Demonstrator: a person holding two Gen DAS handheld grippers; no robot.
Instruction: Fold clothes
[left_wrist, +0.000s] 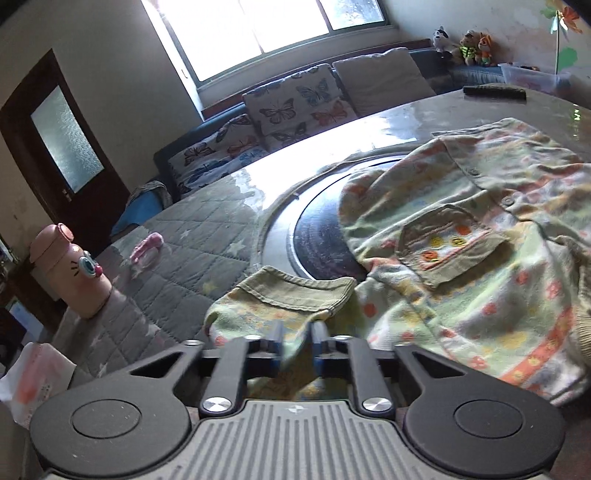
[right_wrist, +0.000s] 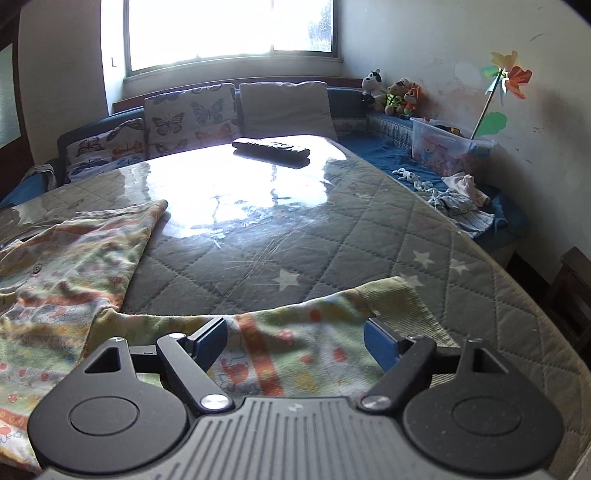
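Left tongs (left_wrist: 297, 341) pinch shirt (left_wrist: 461, 258) sleeve; right tongs (right_wrist: 295, 341) straddle it.

Bare quilted table (right_wrist: 332, 236) ahead, remote (right_wrist: 271, 147) far

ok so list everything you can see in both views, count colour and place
shirt: one, pale green with orange and yellow print, spread on the table
table: one, grey quilted cover with white stars, glossy top
remote: one, black, far end of the table
bottle: one, pink with a cat face, table edge in the left wrist view
cushions: several, butterfly print and plain beige, on the sofa under the window
plush toys: about three, mixed colours, sofa corner
plastic box: one, clear, on the sofa by the wall
pinwheel: one, orange and yellow, standing in the box
left gripper: one, black with blue pads, shut on a shirt sleeve
right gripper: one, same colours, open over the other sleeve
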